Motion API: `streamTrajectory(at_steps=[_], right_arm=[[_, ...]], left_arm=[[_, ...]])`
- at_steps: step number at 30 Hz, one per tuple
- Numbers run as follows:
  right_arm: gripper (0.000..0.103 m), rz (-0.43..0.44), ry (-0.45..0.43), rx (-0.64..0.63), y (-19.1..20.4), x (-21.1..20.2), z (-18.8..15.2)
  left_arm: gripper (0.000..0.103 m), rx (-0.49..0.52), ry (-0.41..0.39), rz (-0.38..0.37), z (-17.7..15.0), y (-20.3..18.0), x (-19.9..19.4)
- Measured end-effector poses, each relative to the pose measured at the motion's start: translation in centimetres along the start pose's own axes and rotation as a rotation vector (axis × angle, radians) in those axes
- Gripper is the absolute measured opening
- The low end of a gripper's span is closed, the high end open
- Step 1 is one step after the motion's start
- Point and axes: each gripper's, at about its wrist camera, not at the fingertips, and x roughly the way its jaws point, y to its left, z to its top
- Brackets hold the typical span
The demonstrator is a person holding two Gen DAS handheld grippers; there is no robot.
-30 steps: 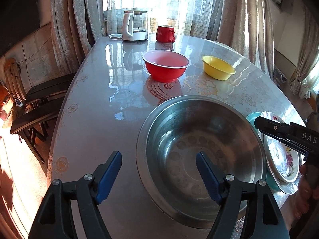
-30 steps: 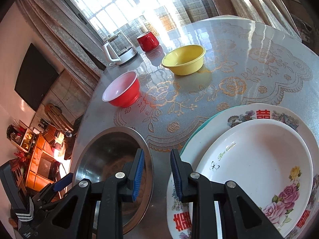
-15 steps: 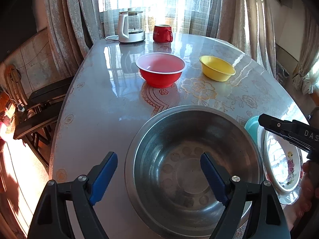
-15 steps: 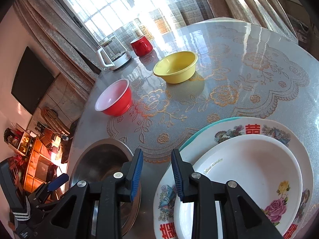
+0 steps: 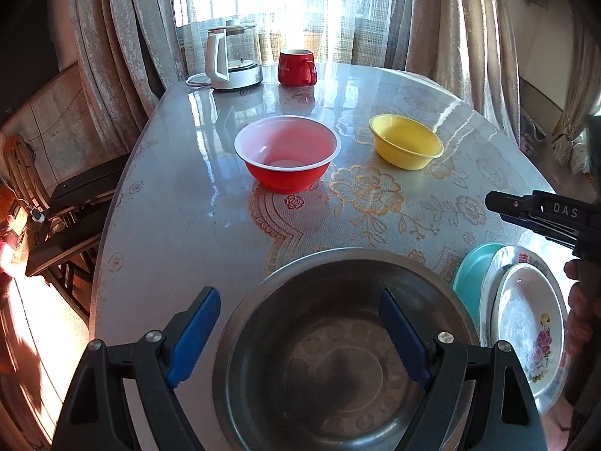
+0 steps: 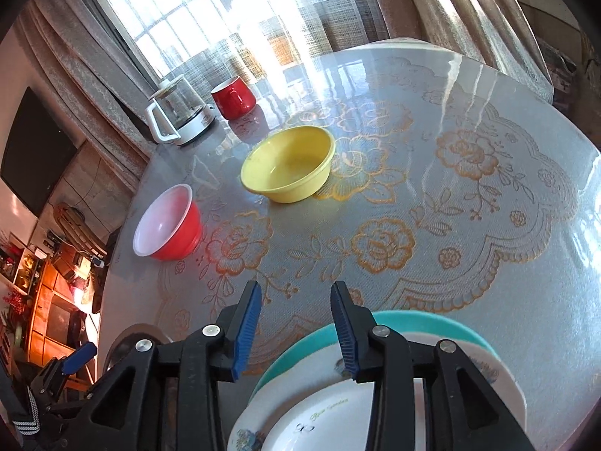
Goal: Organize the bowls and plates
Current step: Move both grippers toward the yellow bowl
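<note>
Resting on bench [image 5: 180, 203]: steel basin [image 5: 338, 357], red bowl [image 5: 287, 158], yellow bowl [image 5: 405, 146], 3 stacked plates [image 6: 375, 406]. Left tool [image 5: 300, 330] wide open, empty, above basin; right tool [image 6: 295, 323] opening, empty.

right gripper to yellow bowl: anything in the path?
Nothing. In the right wrist view, only bare patterned tablecloth lies between the right gripper, jaws opening and empty, and the yellow bowl.

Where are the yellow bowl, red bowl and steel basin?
yellow bowl [image 6: 289, 167], right wrist view, on its inner floor.
red bowl [image 5: 287, 146], left wrist view, on its inner wall.
steel basin [image 5: 338, 368], left wrist view, on its inner bottom.
</note>
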Motion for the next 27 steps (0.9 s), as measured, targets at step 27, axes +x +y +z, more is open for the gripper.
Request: streamTrajectory(at_steps=[27], right_arm=[[0.029, 0.066, 0.109, 0.241, -4.6, 12.2, 9.6]], left_arm=[[0.088, -0.015, 0.014, -0.038, 8.3, -3.0, 2.9]])
